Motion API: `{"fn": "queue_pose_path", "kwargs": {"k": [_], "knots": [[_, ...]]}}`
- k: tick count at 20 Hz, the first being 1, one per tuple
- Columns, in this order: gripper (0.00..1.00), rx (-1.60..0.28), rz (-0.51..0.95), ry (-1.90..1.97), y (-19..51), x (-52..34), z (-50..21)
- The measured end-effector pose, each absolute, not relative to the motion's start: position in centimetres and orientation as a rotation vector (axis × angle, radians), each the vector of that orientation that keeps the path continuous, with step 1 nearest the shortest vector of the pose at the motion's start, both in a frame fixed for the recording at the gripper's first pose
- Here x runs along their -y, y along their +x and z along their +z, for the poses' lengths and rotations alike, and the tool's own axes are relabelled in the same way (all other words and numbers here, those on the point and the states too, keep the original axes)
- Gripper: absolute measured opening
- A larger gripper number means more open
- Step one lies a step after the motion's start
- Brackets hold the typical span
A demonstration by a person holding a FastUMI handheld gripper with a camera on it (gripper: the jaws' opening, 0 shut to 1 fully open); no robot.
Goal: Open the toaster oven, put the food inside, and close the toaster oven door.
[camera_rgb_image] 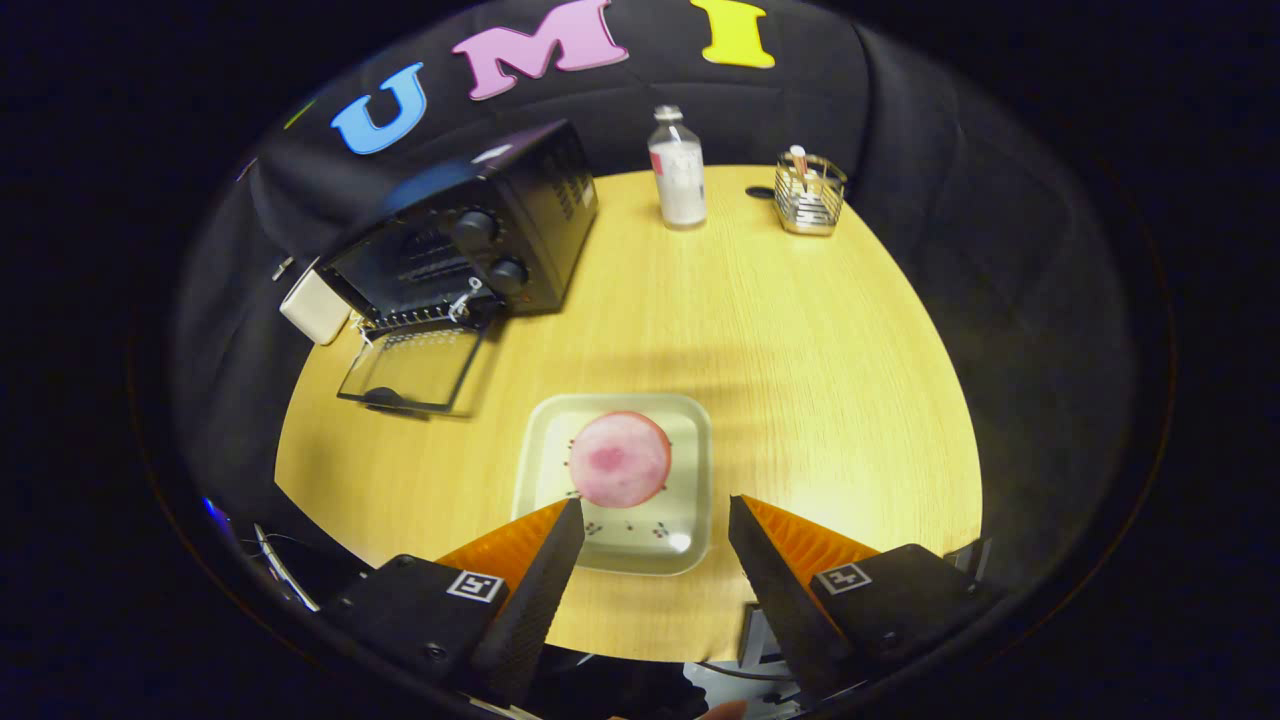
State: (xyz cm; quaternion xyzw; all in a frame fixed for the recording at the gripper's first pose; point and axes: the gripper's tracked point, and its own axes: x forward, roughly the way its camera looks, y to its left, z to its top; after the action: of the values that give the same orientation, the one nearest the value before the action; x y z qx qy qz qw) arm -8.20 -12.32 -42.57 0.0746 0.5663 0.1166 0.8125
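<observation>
Beyond the open, empty hand-held gripper (655,510), bottle (677,172) and wire holder (809,193) stand past the plated food (619,459).

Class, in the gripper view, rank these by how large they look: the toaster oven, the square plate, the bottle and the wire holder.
1. toaster oven, door open
2. square plate, though nearer the camera, just ahead of the open fingers, so the ranking against the oven is unsure
3. bottle
4. wire holder, close to the bottle in apparent size

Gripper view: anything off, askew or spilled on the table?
Nothing stands out. The black toaster oven has its glass door folded down flat, as the task needs. The round pink food sits centred on the square pale plate, just ahead of the open gripper. The clear bottle stands upright.
</observation>
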Motion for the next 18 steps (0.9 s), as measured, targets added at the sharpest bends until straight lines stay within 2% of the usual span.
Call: {"fn": "queue_pose_path", "kwargs": {"k": [1,5,6,8,10,12,13,18], "knots": [[0.88,-1.245,0.245,0.166,-8.1,13.1,-43.6],[0.66,-1.392,0.268,0.205,-8.1,13.3,-47.2],[0.61,-1.421,0.281,0.207,-8.2,13.0,-47.8],[0.59,-1.454,0.291,0.218,-7.8,12.6,-49.0],[0.49,-1.484,0.282,0.219,-7.8,12.6,-48.8],[0.30,-1.479,0.270,0.166,-7.7,13.4,-49.3],[0.15,-1.477,0.285,0.157,-7.9,13.0,-49.5],[0.07,-1.463,0.321,0.236,-7.6,13.2,-48.9]]}}
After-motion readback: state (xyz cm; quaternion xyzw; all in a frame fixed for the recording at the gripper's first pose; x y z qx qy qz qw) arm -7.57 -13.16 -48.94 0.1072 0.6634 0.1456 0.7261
